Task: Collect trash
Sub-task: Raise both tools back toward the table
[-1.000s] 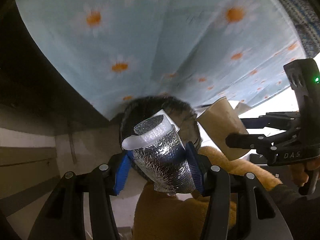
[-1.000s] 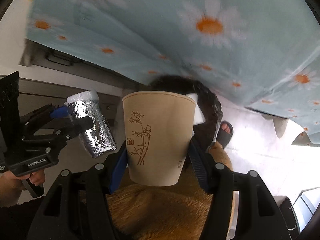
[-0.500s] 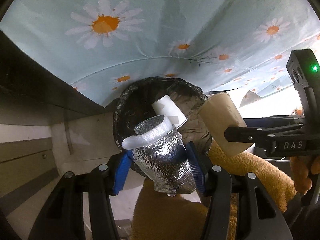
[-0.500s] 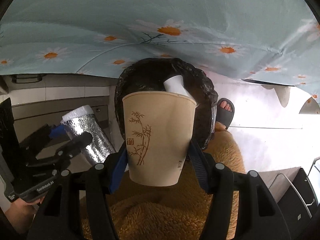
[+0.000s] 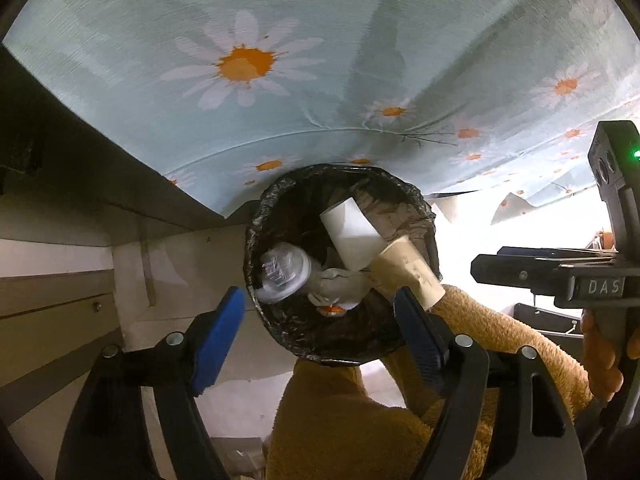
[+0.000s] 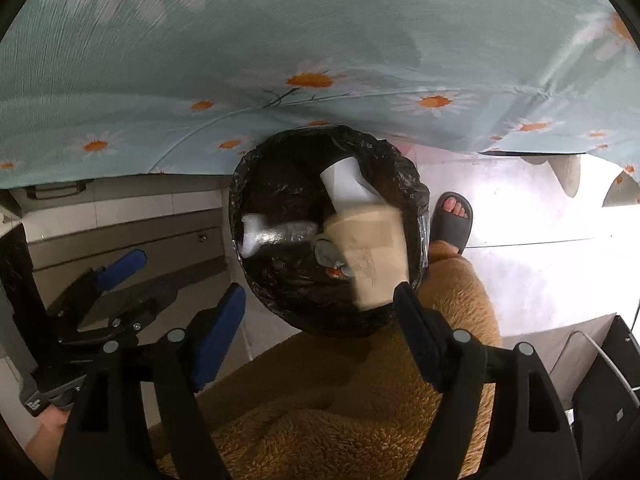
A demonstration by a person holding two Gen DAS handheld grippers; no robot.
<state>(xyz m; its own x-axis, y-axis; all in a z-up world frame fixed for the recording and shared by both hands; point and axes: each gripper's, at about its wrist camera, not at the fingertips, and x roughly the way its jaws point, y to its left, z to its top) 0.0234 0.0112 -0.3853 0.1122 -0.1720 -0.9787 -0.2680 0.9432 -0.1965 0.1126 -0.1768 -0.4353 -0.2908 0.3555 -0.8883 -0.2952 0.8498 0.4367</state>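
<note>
A bin lined with a black bag (image 5: 280,208) (image 6: 400,168) stands on the floor below both grippers. The silver foil roll (image 5: 284,276) (image 6: 276,234) lies inside it at the left. The brown paper cup (image 5: 408,270) (image 6: 370,256) is tilted at the bin's right rim, blurred in the right wrist view. A white cup (image 5: 352,232) (image 6: 344,180) and crumpled paper (image 5: 336,288) also lie inside. My left gripper (image 5: 320,332) is open and empty above the bin. My right gripper (image 6: 320,320) is open and empty above it too.
A light blue daisy-print tablecloth (image 5: 320,80) (image 6: 320,40) hangs behind the bin. The person's brown fleece-clad legs (image 5: 360,420) (image 6: 360,400) are in front of it, with a foot in a grey slipper (image 6: 450,220) at the right. Cabinet drawers (image 5: 52,320) are at the left.
Both grippers opened over the bin. The foil roll dropped from the left gripper into the bin, and the brown cup left the right gripper and is falling in at the right rim.
</note>
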